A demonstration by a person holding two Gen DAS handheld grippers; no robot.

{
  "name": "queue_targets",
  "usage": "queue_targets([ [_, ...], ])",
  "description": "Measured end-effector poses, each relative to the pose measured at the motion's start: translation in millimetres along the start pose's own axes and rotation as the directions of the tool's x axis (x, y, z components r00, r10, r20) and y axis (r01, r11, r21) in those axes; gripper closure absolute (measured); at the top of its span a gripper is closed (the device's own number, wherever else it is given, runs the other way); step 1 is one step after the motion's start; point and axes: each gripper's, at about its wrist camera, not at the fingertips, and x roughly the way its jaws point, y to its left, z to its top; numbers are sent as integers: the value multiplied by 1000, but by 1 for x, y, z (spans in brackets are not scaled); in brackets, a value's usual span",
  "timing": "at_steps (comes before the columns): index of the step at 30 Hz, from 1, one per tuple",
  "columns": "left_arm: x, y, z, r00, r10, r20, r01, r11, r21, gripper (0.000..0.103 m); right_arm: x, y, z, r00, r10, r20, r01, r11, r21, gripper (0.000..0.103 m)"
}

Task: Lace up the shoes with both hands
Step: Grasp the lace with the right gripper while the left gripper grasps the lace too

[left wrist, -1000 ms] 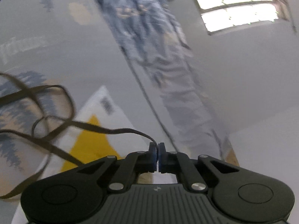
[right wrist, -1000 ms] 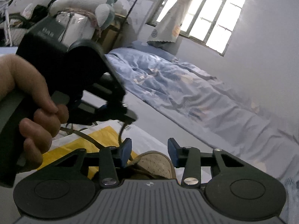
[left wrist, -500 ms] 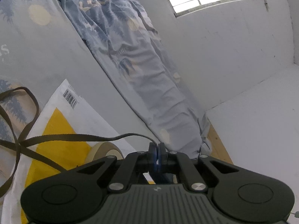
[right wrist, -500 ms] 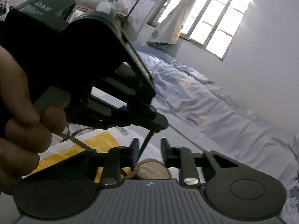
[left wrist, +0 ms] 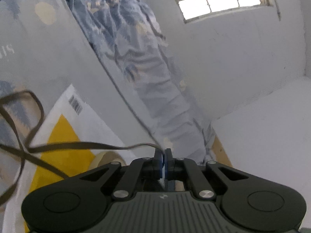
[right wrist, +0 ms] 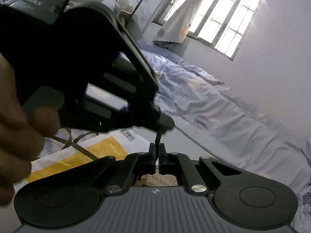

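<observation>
The left gripper is clenched on the brown shoelace, which trails toward 9 o'clock over a yellow-and-white package bearing a barcode. The right gripper, jaws just closing, pinches the lace tip hanging below; "DAS" reads at 10 o'clock.

The left claw is matte black, with blue pads on its inner finger faces; two rounded lobes flank a ribbed grey centre plate bearing a small emblem; silver screw heads mark the linkage pivots. The right claw has the same build, black arms, ribbed plate and silver screws; the left device's housing carries pale lettering reading "DAS"; the person's hand wears nothing visible.
</observation>
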Motion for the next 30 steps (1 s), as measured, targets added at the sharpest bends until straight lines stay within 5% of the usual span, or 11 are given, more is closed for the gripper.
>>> queue_targets([
  [5, -21, 1, 13, 993, -32, 116, 32, 999, -3, 103, 1, -7, -4, 999, 8, -41, -8, 1000, 16, 102],
  [8, -22, -2, 14, 993, -23, 120, 21, 1000, 22, 103, 1, -8, -6, 998, -7, -61, 8, 1000, 27, 101],
  [10, -22, -5, 13, 992, -16, 123, 11, 999, 42, 103, -2, -7, -4, 999, -17, -51, 19, 999, 28, 96],
  [12, -22, -9, 13, 992, -9, 128, 1, 998, 63, 103, -6, -4, -2, 999, -12, -30, 12, 1000, 21, 75],
  [15, -23, -14, 14, 990, 8, 142, -23, 994, 104, 103, -10, 0, 3, 1000, -3, -7, 3, 1000, 14, 63],
  [25, -8, -33, -1, 1000, -9, 23, 3, 972, 235, 103, -25, 5, 12, 992, -79, 103, 82, 996, -20, 67],
  [27, -6, -35, -4, 1000, -12, 6, 10, 968, 249, 103, -24, 7, 12, 991, -90, 101, 94, 995, -36, 95],
  [30, -7, -33, -5, 1000, -6, 12, 2, 970, 241, 103, -24, 8, 12, 989, -108, 105, 113, 993, -44, 100],
])
